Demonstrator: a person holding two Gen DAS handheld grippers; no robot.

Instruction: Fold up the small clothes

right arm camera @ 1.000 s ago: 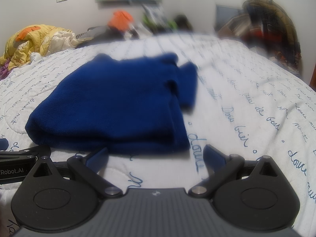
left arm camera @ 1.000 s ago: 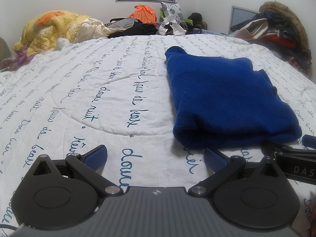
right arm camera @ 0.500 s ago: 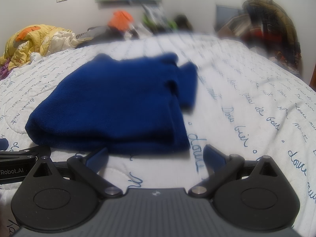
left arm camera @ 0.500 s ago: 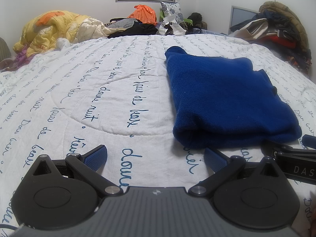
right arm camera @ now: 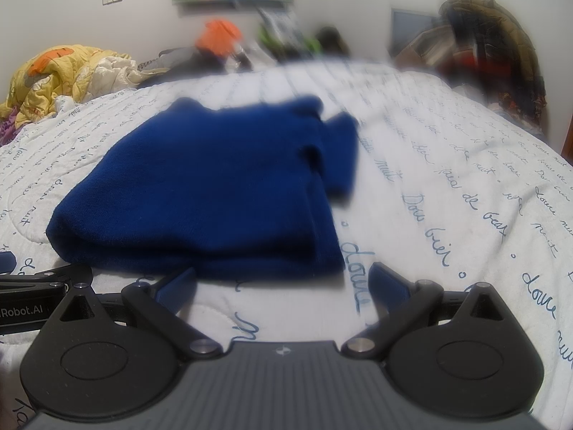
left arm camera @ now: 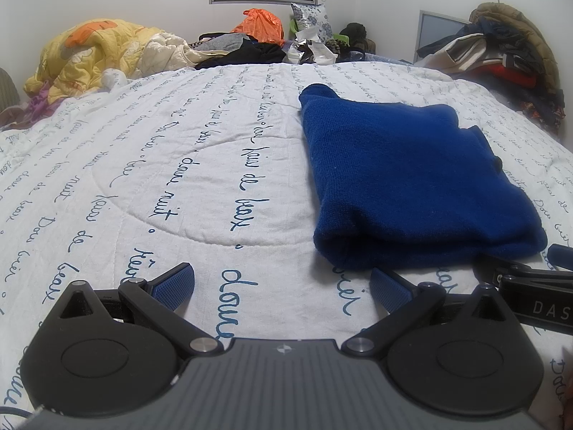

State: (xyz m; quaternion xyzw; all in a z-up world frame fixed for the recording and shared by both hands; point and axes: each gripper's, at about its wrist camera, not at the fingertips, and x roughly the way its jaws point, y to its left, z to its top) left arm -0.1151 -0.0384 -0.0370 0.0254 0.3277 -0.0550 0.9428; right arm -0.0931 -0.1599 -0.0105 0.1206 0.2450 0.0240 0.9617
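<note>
Found nothing changed over the last second: same framing in both wrist views, same lie of every object. Read that as a pause, with the fold apparently finished and both tools drawn back.

Saw the white quilt [left arm camera: 161, 150] with blue script filling most of each view, spread flat and smooth. Noted a yellow comforter [left arm camera: 89, 57] heaped at its far left corner and piles of clothes along the far edge, well apart from the work.

Found the blue knit sweater [left arm camera: 412, 172] lying on the quilt as a compact, layered rectangle, its rounded folded edge towards the cameras and a sleeve end poking out on the right side. Judged it neat enough to count as folded, though that stray sleeve end might want tucking.

Found the left gripper [left arm camera: 283, 283] low over bare quilt, just left of the sweater's near edge, spread wide and empty. Found the right gripper [right arm camera: 283, 279] just short of the near edge, likewise spread wide, gripping nothing. Saw neither touching the cloth.
</note>
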